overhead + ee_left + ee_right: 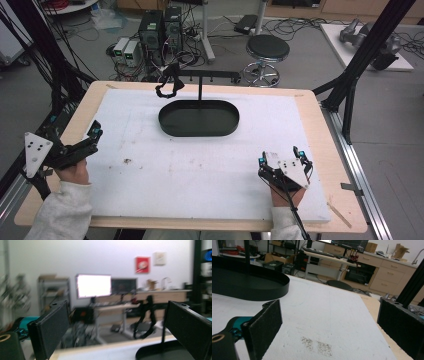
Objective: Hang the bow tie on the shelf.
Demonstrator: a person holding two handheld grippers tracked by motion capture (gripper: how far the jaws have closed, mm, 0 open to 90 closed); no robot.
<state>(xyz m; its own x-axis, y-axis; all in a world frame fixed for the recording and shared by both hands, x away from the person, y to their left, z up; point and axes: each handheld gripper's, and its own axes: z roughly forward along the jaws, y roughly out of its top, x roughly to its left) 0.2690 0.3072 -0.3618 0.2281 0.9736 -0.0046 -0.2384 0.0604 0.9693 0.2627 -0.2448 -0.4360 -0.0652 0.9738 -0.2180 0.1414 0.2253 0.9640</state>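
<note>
Tool, left (95,131): I hold it at the bench's left edge, jaws spread wide on nothing, aimed toward the far middle.
Tool, right (282,156): parked near the bench's front right corner, jaws equally wide, nothing between them.
Black strap (169,82): it hangs in a loop from the left end of the stand's crossbar (210,75), above the far left rim of the black oval tray (198,131).
Bearing: the strap lies forward and to the right of my left tool, and well apart from the right one.
Long axis: the strap hangs roughly vertical.
Nearer hand: the left, by my judgement.
White bench pad (200,170): bare apart from specks.
</note>
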